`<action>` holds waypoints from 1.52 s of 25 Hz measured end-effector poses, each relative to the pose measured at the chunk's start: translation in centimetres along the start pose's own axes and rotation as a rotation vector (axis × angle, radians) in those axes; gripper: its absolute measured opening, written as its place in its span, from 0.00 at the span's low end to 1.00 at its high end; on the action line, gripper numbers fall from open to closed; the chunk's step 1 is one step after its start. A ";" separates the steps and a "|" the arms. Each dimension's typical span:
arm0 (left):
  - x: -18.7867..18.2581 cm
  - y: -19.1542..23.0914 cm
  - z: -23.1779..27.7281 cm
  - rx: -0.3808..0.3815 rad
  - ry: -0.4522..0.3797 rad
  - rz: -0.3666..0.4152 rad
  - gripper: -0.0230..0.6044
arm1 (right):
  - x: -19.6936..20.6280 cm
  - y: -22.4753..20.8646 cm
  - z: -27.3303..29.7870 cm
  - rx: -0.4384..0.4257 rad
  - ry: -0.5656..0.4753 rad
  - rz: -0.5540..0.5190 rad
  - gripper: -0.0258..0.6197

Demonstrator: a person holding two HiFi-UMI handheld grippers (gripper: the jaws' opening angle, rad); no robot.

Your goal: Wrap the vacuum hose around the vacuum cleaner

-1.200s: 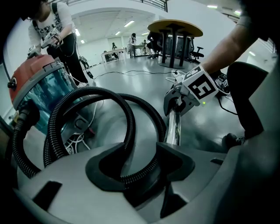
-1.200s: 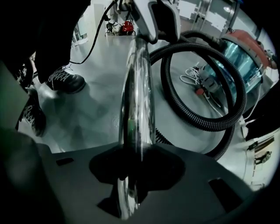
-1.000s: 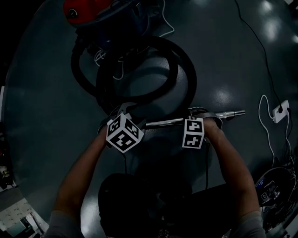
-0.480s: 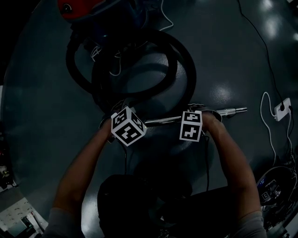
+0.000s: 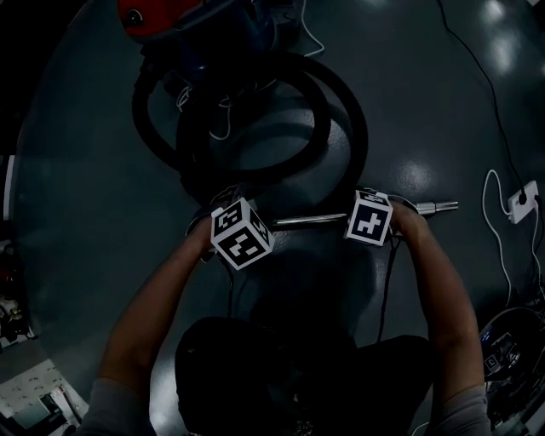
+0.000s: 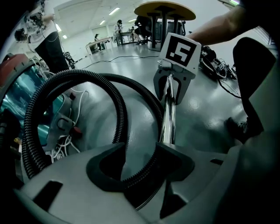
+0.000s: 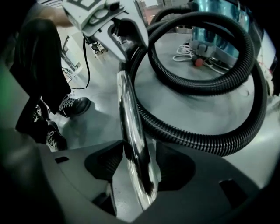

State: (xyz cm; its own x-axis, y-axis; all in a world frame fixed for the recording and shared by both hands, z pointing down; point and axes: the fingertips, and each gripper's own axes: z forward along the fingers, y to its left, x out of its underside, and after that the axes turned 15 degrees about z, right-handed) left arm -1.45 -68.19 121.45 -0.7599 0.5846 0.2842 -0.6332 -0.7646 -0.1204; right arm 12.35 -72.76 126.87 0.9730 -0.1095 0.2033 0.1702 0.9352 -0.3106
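A: Checking the left gripper (image 6: pixel 139 164) first. Pinching anything?

B: Not pinching. Standing spread and pointing steeply down, straddling the hose (image 6: pixel 119 129) right at the joint with the wand (image 7: pixel 130 118). Leaving a clear gap on the left pad's side, at most brushing the right pad.

A: And the right gripper (image 7: pixel 133 168)?

B: Just opening. Spreading off the wand, leaving the chrome tube loose between the jaws and lying on the floor (image 5: pixel 77 187) rather than hanging in a grip.

A: Locating the task's things, then.

B: Finding the vacuum cleaner (image 5: pixel 153 15) at 11 o'clock in the head view. Seeing the hose lying in about 2 loose loops at 12 o'clock, seemingly beside the body more than around it. Tracing the wand from 9 to 3 o'clock across the near floor, with its free end poking past the right gripper toward 3 o'clock.

A: Guessing at the reason for 2 grippers on 1 tube?

B: Probably sharing the load: taking a long, stiff tube at 2 spots and keeping it from swinging on the way toward 11 o'clock. Likely letting go on the right to re-grip at a better angle. Judging the wrap as barely started.
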 end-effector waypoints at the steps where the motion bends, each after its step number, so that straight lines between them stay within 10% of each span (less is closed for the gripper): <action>1: 0.0 -0.1 -0.1 0.003 0.001 0.006 0.40 | 0.1 -0.2 -0.5 0.005 -0.009 0.011 0.38; 9: -2.0 -0.5 -1.8 0.018 -0.061 -0.012 0.40 | 0.6 -1.1 -4.7 0.110 -0.130 0.114 0.38; 13: -3.4 0.4 -5.0 -0.079 -0.098 -0.013 0.12 | 1.1 -0.6 -8.6 0.165 -0.234 0.150 0.36; 18: -5.6 -0.6 -11.1 -0.086 -0.114 0.022 0.05 | 1.7 2.2 -14.5 0.263 -0.361 0.243 0.05; 38: -30.7 -10.2 -45.5 0.117 -0.373 0.101 0.05 | 6.3 25.1 -52.1 0.404 -0.830 0.817 0.05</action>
State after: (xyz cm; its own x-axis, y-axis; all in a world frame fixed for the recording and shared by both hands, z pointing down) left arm 21.64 -65.98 70.73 -0.6983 0.3828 0.6048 -0.5209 -0.8514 -0.0625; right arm 30.89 -67.54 72.01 0.3523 0.6653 0.6583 -0.6456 0.6820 -0.3437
